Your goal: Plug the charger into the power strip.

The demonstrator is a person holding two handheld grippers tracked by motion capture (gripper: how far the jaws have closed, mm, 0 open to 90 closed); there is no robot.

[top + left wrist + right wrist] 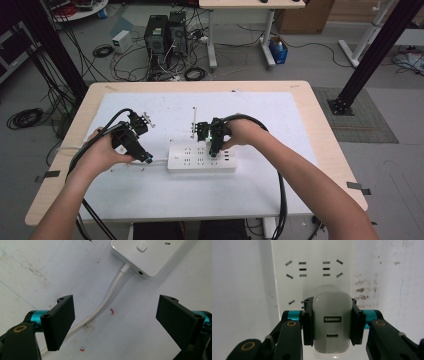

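From the high view, a white power strip (201,157) lies lengthwise across the white-covered counter (260,195), its cord running left. The left hand-held gripper (145,156) angles down beside that end; the right hand-held gripper (214,150) points down onto the strip.

Left gripper view: wide-open black jaws straddle the smooth white cord (105,302), touching nothing.

Right gripper view: jaws clamp a glossy, rounded white charger (332,322), ports facing the camera, over the strip's sockets.
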